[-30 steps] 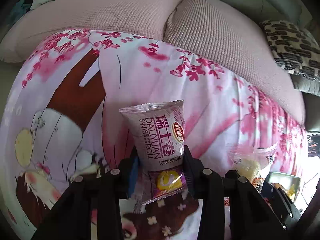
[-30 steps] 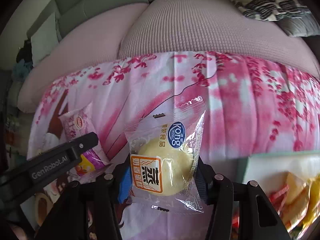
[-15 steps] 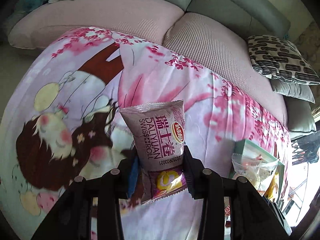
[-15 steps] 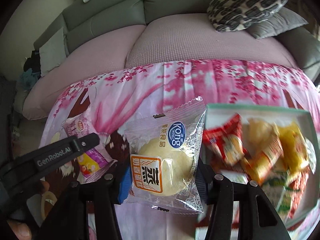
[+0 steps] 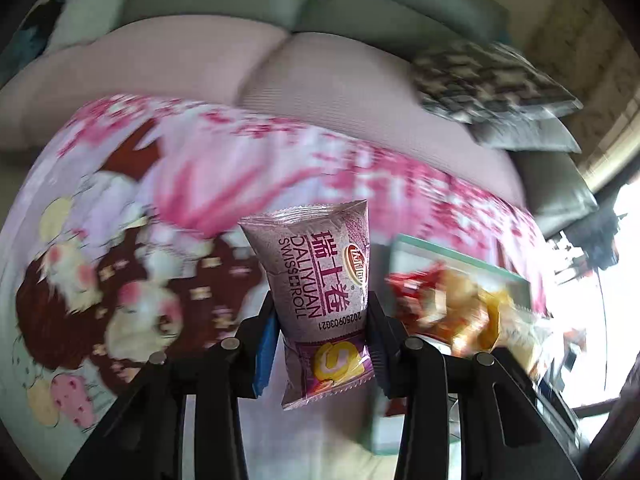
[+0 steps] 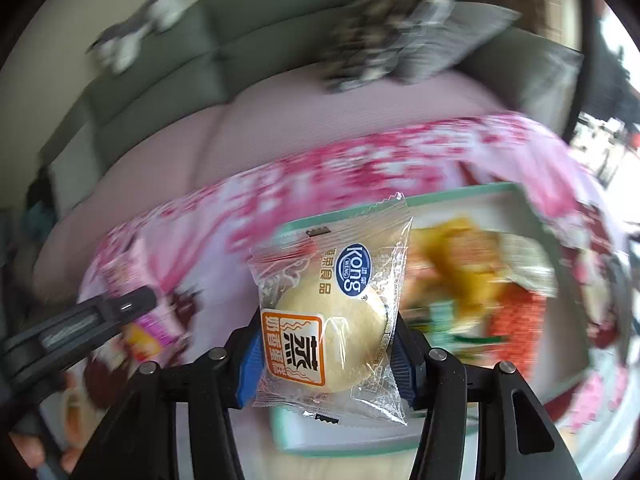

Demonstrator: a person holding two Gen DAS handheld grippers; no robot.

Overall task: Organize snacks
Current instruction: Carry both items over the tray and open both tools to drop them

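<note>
My left wrist camera looks along its fingers (image 5: 264, 344) over the cloth-covered bench (image 5: 192, 184) toward the sofa (image 5: 360, 20); my right camera faces likewise, nearer the snack tray (image 6: 460, 196), which both views share.

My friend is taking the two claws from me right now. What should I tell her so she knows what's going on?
Left claw: shut on the purple Swiss roll packet, held up above the pink blossom cloth.
Right claw: shut on the clear-wrapped bun packet, over the near left part of the snack tray.
The tray sits on the cloth in front of the sofa and already holds several snack packs; they are too blurred to name.
Done: both packets are picked up.
Left: set the bun in the tray, then probably bring the Swiss roll across to it too.
</note>
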